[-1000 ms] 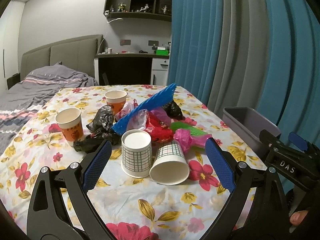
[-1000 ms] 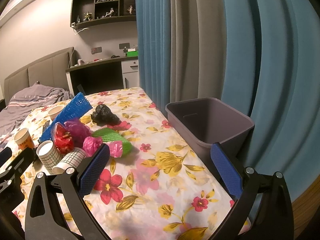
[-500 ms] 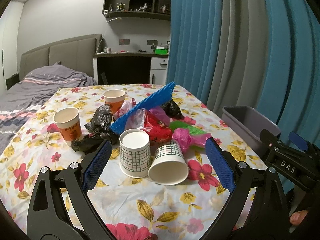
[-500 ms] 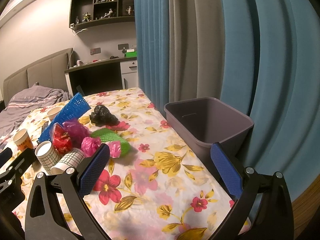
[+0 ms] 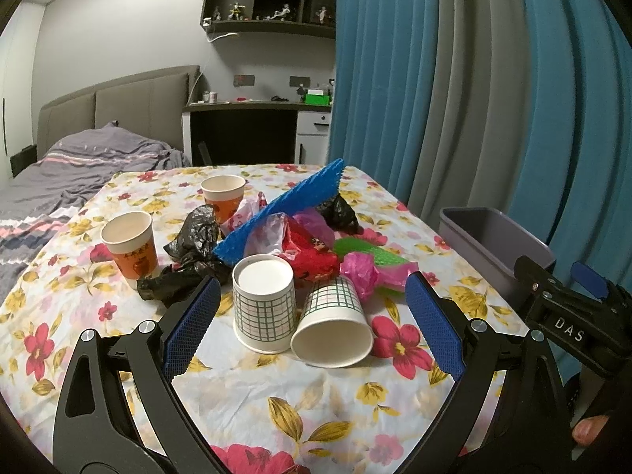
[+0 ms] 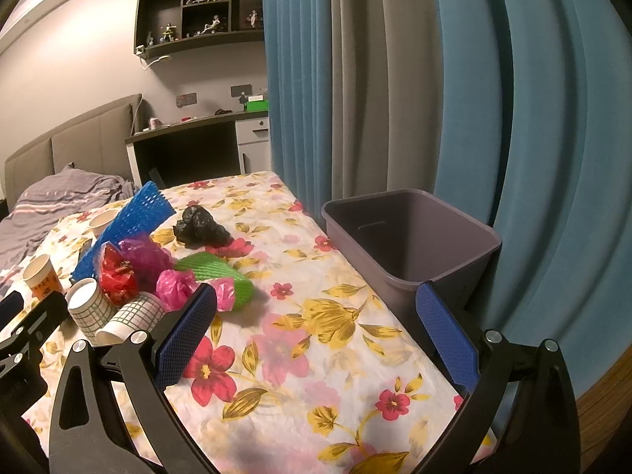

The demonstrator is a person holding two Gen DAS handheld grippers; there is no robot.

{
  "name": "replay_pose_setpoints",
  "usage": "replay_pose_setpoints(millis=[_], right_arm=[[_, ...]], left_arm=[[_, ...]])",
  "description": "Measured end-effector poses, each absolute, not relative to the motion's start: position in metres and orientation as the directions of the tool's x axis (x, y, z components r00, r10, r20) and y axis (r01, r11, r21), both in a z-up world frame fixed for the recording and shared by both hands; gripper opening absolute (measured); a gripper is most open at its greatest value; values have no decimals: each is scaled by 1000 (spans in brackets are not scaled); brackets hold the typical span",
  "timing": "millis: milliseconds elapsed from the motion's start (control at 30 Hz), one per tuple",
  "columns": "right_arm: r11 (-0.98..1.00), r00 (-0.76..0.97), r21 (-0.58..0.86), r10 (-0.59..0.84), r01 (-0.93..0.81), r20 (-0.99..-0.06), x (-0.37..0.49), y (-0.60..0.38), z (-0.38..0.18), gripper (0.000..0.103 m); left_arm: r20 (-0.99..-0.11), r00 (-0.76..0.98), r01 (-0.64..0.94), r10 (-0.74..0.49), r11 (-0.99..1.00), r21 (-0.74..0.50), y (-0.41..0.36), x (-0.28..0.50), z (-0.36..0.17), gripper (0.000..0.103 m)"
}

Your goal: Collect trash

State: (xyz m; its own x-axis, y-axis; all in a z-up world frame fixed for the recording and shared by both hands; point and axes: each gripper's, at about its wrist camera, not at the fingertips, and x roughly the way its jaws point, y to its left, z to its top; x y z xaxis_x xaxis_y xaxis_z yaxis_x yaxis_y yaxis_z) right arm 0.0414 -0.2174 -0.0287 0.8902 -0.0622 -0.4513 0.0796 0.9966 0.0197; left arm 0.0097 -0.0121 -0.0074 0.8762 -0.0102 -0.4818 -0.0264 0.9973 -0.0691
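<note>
Trash (image 5: 300, 245) lay heaped on the flowered counter (image 5: 245, 387), straight ahead of the left tool (image 5: 312, 331) and to the front-left of the right tool (image 6: 316, 330). Both tools were spread wide with nothing between their blue pads, each hanging above the near part of the counter.

Nearest the left tool stood an upturned checked paper cup (image 5: 264, 304), base uppermost, and touching it on the right lay a second checked cup (image 5: 332, 326) on its side, its open mouth turned toward the tool and showing a bare white inside. Farther off to the left stood two orange-printed cups, one near (image 5: 130, 245) and one beyond (image 5: 223, 197), both upright; what they held could not be told. Between and behind them sat crumpled black bags (image 5: 193, 252), a blue mesh sheet (image 5: 284, 207) leaning over red and pink wrappers, and a green foam net (image 6: 221, 276).

A grey bin (image 6: 410, 249) stood off the counter's right edge, just ahead of the right tool's right finger, its visible interior bare.
</note>
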Motion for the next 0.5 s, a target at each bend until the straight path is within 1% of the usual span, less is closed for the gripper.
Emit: replay_pose_setpoints(millis=[67,100,233,300,333,500], right_arm=[[997,890,19,-64,81,-451,42,-218,-29,98],[997,890,21,-61,79,-451,42,-218,-29,98],[997,888,24,-59,78,-456,43,-219,-30,98],[997,888,22,-60,79,-456,44,-218,-31,98],[997,887,23,-60,79,-458,45,-219,-31,98],[997,887,24,-60,80,-458,46,-220,-32,98]], left_arm=[[-491,871,-27,-13,997,-74,-11,12,-8,93],[-461,887,-23,-22,996,-90,-10,9,-7,93],[-490,871,-23,-15,997,-70,-9,17,-9,93],[-498,867,-24,-23,996,-89,-8,18,-9,93],[-485,874,-21,-24,996,-88,-8,18,-9,93],[-473,881,-18,-11,998,-57,-10,21,-9,93]])
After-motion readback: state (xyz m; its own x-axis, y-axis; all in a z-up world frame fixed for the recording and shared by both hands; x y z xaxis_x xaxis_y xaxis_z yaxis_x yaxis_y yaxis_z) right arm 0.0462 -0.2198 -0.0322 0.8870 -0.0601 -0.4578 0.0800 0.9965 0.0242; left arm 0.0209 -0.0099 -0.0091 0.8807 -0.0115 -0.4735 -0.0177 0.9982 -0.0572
